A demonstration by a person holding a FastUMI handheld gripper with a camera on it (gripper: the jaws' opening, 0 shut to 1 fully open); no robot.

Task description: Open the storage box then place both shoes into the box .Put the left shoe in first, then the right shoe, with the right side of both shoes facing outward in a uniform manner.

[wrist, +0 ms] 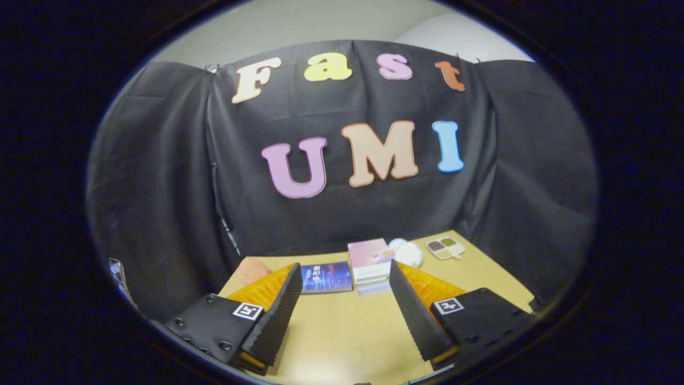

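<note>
Nearest to us, our gripper (pixel 342 315) hangs above the pale wooden table (pixel 342 331) with its jaws spread wide and nothing between them; the ribbed black fingers (pixel 278 315) frame a bare stretch of tabletop. Just beyond the left finger, at about eleven o'clock from the gripper, we see a dark blue book (pixel 326 277) lying flat, and past the finger's outer side a pinkish rounded object (pixel 252 270) we cannot identify. At about twelve o'clock a stack of books with a pink cover (pixel 370 264) rests near the table's far edge. At one o'clock sits a white rounded object (pixel 408 253), and further toward two o'clock a small compartment tray (pixel 445 247). We cannot tell where the storage box and shoes are.
</note>
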